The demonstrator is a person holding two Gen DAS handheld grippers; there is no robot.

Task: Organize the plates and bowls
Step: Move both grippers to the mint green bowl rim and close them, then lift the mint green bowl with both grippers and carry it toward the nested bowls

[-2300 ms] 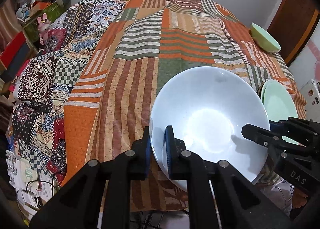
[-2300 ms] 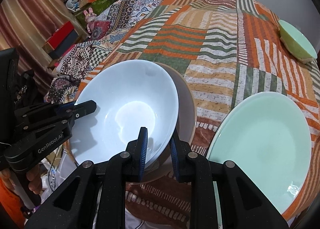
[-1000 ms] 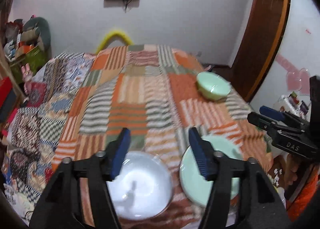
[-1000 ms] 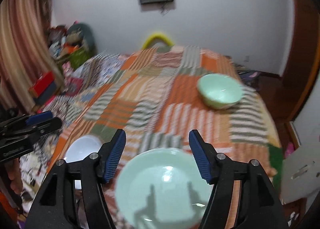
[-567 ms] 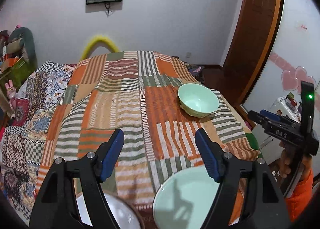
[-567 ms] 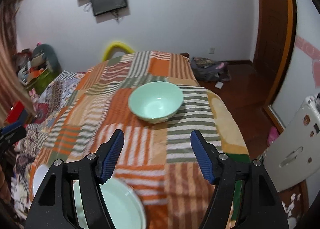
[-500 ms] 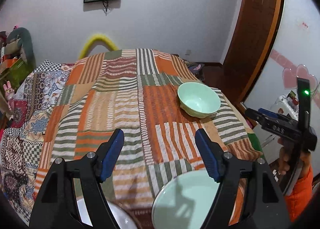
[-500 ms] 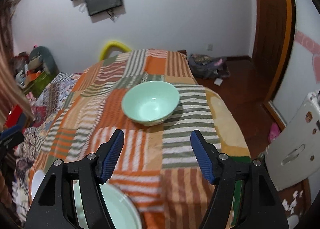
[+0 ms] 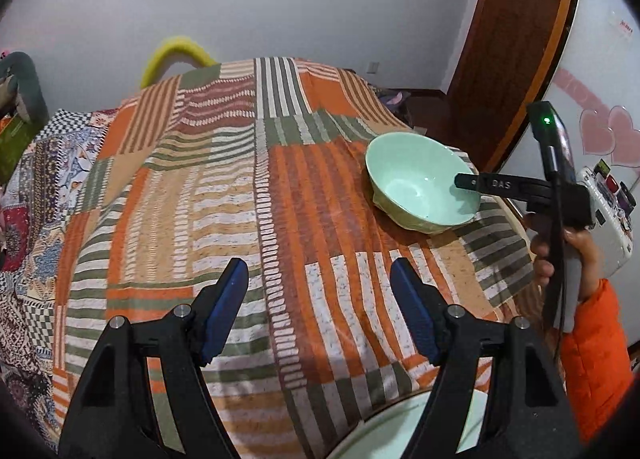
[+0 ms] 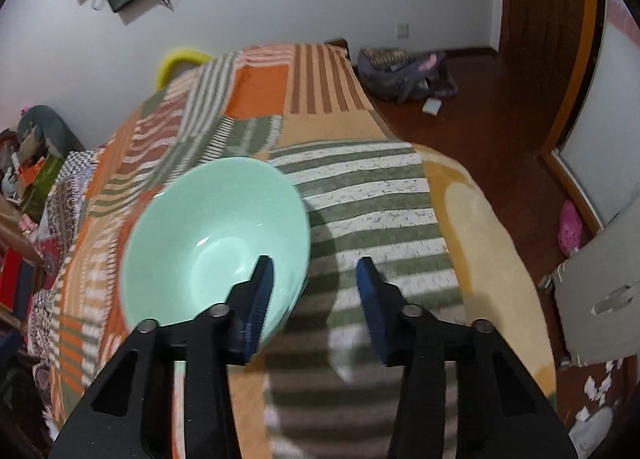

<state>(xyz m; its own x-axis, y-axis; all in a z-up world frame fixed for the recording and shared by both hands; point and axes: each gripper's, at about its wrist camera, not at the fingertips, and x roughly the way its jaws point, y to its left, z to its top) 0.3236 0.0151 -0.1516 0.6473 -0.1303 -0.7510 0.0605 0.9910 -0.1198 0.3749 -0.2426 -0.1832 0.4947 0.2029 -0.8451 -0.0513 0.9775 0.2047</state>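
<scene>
Your right gripper (image 10: 316,287), jaws wide, straddles the near rim of the unstacked mint-green ceramic bowl (image 10: 212,239), while your left gripper (image 9: 320,311) hangs wide and empty.

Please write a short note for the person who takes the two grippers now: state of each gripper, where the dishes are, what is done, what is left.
Left gripper: open, empty, above the blanket.
Right gripper: open, empty, straddling the near rim of the green bowl, one finger over the inside.
Green plate: at the near edge of the bed.
Done: not clear from these views.
Left: close on the bowl rim and probably bring the bowl toward the plate.
</scene>
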